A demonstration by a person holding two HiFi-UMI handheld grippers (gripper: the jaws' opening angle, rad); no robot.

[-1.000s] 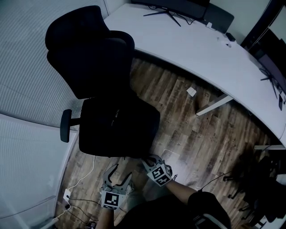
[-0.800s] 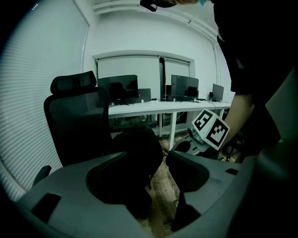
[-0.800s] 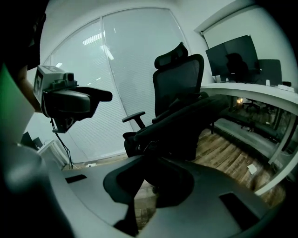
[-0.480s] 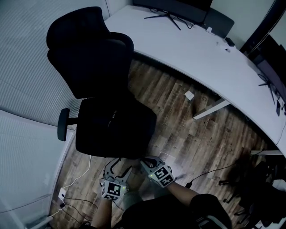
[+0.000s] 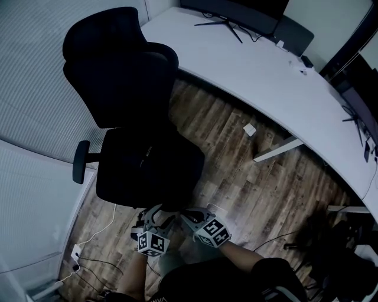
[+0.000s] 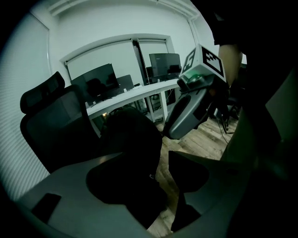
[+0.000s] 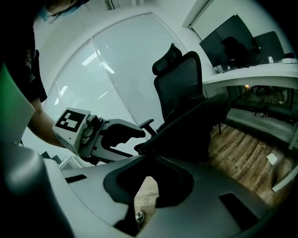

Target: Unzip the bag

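Black soft bag point(image 5: 150, 171), just one, slumps on the seat of the one mesh-backed office chair point(image 5: 112, 76) over a wood-plank floor point(image 5: 236, 153). You've got two grippers at its front edge. The left gripper point(image 5: 158, 216) has its fingers spread wide, and the right gripper point(image 5: 184, 213) is pinching the bag's edge.

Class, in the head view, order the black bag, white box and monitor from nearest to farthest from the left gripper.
1. black bag: on the chair, just ahead.
2. white box: on the floor, farther right.
3. monitor: on the desk, at the top.
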